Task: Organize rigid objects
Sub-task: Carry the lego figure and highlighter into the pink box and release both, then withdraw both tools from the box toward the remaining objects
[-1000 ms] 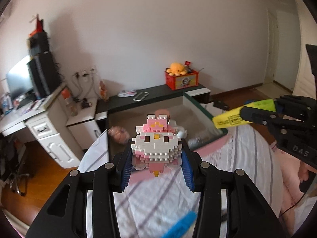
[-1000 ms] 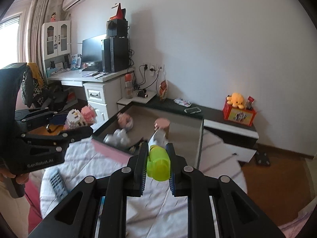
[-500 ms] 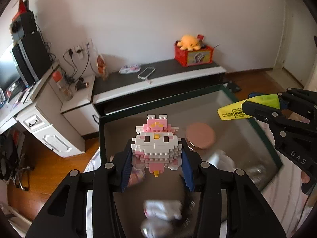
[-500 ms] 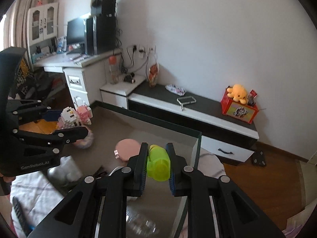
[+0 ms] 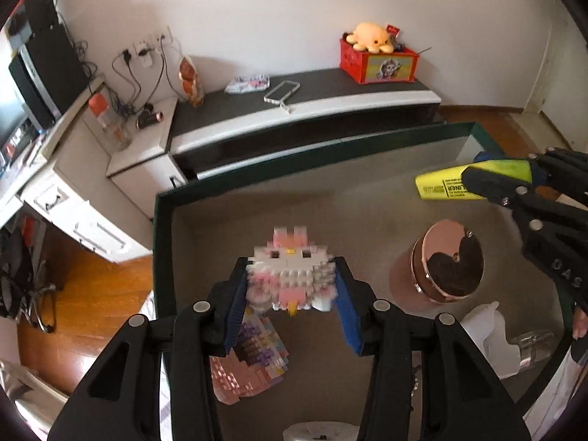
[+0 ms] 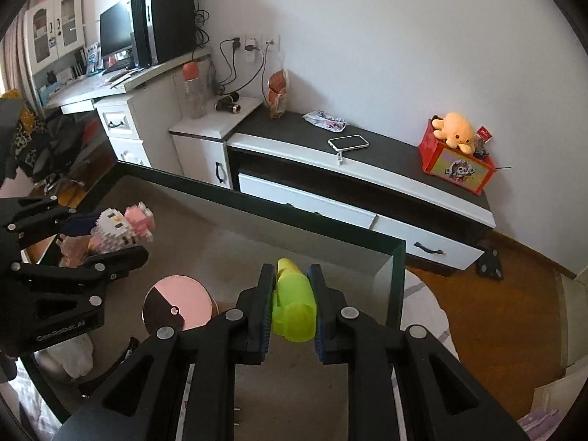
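Note:
My left gripper [image 5: 290, 262] hangs over the near left part of an open box with a dark green rim [image 5: 294, 161]. Between its blue pads sits a white and pink brick figure [image 5: 290, 279], blurred. The jaws are opening, and the pads still touch the figure's sides. In the right wrist view my right gripper [image 6: 290, 273] is shut on a yellow-green highlighter [image 6: 294, 308] above the box's right side. The left wrist view shows that highlighter [image 5: 441, 187] sticking out of the right gripper [image 5: 477, 169]. The left gripper [image 6: 117, 237] with the figure [image 6: 117, 228] appears at the left of the right wrist view.
Inside the box stand a jar with a round pink lid [image 5: 448, 268], another pastel brick figure [image 5: 253, 360], a white object [image 5: 488, 334] and a clear bottle [image 5: 533, 345]. Behind it runs a low black-topped cabinet [image 6: 386, 161] with a red box and orange plush [image 6: 455, 132].
Both grippers have moved forward and down from above the striped bedding to over the box, now tilted more steeply. The brick figure has tipped slightly in the left jaws.

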`<state>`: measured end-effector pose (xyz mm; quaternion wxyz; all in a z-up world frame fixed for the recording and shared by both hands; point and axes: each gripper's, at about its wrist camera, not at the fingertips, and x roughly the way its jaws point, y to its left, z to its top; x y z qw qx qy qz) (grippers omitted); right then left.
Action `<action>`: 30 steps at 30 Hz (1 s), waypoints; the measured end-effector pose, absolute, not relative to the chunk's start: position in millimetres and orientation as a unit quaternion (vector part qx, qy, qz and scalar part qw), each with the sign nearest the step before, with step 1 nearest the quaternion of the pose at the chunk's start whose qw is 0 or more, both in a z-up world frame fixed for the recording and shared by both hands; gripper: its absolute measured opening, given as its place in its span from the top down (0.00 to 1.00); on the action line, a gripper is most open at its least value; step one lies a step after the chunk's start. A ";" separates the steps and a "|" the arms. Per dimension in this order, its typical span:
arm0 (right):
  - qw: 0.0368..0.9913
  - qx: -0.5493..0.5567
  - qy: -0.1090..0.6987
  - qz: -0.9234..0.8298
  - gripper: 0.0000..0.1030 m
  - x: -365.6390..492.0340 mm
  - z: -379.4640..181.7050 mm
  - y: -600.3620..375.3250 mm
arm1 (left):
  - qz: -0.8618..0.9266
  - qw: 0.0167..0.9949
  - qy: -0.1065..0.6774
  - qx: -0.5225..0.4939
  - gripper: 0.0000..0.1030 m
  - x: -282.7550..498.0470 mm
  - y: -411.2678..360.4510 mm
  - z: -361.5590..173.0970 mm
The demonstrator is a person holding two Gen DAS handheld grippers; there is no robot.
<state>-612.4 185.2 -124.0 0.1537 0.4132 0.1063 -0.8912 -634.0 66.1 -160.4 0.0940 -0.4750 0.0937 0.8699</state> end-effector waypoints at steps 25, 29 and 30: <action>0.193 0.230 0.049 -0.953 0.19 -386.9 -29.3 206.2 | 0.966 0.069 0.015 -0.250 0.00 -377.0 8.9 -45.6; 0.190 0.194 0.028 -0.962 0.18 -343.0 -28.6 213.9 | 0.973 0.053 0.015 -0.226 0.00 -330.0 6.7 -47.8; 0.188 0.191 0.022 -0.963 0.17 -332.8 -30.1 216.5 | 0.972 0.060 0.014 -0.227 0.00 -317.5 6.5 -51.1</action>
